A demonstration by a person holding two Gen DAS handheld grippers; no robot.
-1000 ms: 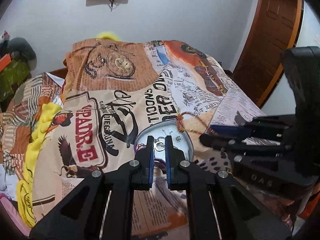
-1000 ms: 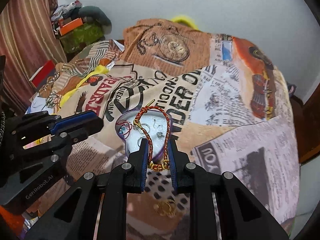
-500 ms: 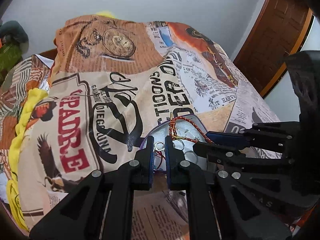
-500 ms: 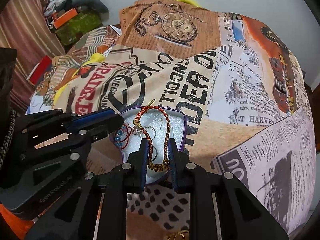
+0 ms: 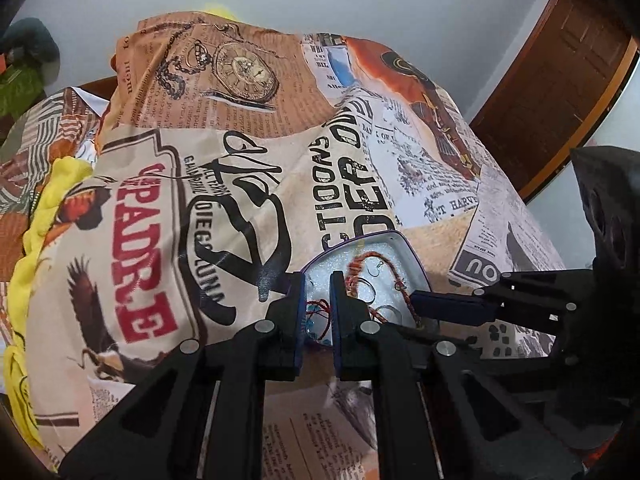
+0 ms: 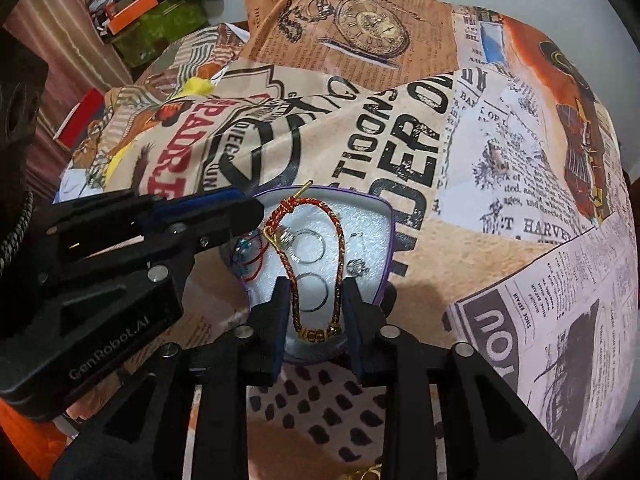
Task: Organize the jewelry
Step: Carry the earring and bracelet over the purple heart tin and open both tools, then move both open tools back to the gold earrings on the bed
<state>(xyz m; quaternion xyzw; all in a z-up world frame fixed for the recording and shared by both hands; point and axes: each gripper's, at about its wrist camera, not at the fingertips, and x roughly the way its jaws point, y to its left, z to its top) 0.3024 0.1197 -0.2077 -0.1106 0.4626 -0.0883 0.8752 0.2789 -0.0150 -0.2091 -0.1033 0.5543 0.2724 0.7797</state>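
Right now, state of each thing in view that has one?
Purple-rimmed jewelry tray with white foam: on the printed bedspread, holding jewelry.
Red-and-gold braided bracelet: lying in tray, between right tool's parted jaws, released.
Two silver rings: flat on foam.
Right tool: jaws just opened.
Left tool: shut, empty.
Brown wooden door: state unclear.

left tool closed, right tool just opening
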